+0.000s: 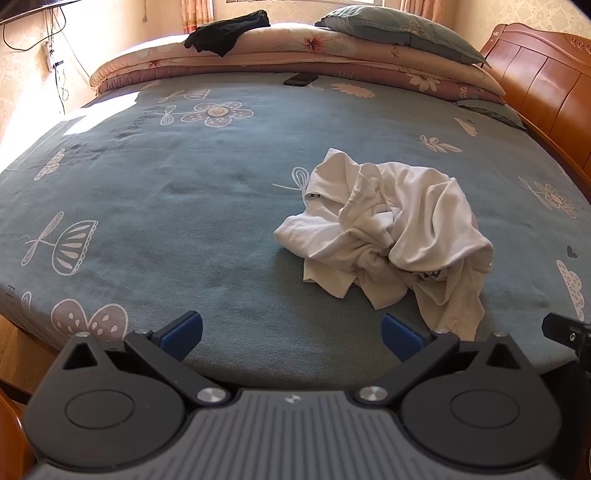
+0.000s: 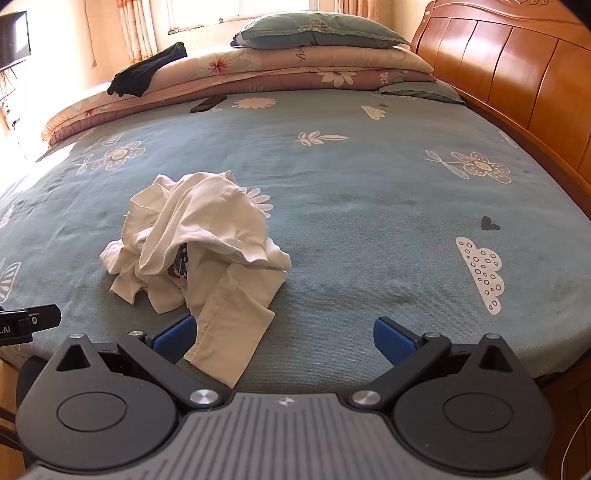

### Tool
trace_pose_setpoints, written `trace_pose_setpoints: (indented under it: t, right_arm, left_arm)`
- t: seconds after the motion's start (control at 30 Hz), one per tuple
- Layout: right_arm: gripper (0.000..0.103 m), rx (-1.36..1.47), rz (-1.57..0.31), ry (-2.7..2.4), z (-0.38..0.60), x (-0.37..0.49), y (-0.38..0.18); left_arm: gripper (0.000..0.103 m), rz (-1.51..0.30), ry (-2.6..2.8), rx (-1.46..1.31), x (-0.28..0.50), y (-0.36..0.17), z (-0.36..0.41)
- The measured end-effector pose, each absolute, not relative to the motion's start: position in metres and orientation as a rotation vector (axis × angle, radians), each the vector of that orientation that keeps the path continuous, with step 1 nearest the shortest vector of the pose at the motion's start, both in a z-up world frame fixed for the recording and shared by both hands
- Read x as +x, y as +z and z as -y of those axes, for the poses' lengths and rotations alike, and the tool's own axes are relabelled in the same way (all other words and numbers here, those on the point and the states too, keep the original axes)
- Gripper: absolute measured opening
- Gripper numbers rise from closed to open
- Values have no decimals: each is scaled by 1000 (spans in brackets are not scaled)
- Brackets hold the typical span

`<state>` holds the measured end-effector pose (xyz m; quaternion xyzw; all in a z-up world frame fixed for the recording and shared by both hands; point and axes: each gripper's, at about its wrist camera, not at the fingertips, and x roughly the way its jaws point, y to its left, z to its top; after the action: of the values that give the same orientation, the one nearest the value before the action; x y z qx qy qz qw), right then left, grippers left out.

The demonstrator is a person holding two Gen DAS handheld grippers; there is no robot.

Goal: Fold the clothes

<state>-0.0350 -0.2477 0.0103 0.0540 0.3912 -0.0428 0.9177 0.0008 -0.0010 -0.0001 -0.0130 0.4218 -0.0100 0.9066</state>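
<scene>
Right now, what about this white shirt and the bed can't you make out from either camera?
- White shirt: its print, seen from the right wrist, is mostly buried in folds; which way it faces is unclear in both views.
- Dark flat object by the quilts: too small to identify.
- Black garment: type unclear, bunched up.
- Right tongs: left pad partly behind a sleeve.

Soft, creased white cloth garment (image 1: 388, 229) on a matt woven bedsheet (image 1: 184, 192); glossy varnished wooden headboard (image 2: 517, 74) (upper right); textured blue gripper pads (image 2: 391, 341).
</scene>
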Motion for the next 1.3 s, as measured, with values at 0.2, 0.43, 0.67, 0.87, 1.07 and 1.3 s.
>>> trace_pose_setpoints:
  t: [0.2, 0.43, 0.67, 0.87, 1.07, 1.3]
  right_arm:
    - [103, 106, -813, -98, 251, -34, 13]
    - [103, 106, -806, -101, 246, -35, 9]
    - [103, 110, -801, -101, 246, -37, 8]
    - [103, 116, -798, -100, 245, -37, 7]
    - [103, 119, -796, -101, 246, -38, 6]
    - [103, 135, -795, -98, 249, -38, 7]
  left_arm:
    - [103, -876, -13, -21, 3, 0, 3]
    - [103, -864, -18, -28, 0, -1, 0]
    - [103, -863, -14, -31, -1, 0, -1]
    - [103, -861, -15, -32, -1, 1, -1]
    - [103, -864, -8, -32, 0, -1, -2]
    - [103, -847, -14, -41, -1, 0, -2]
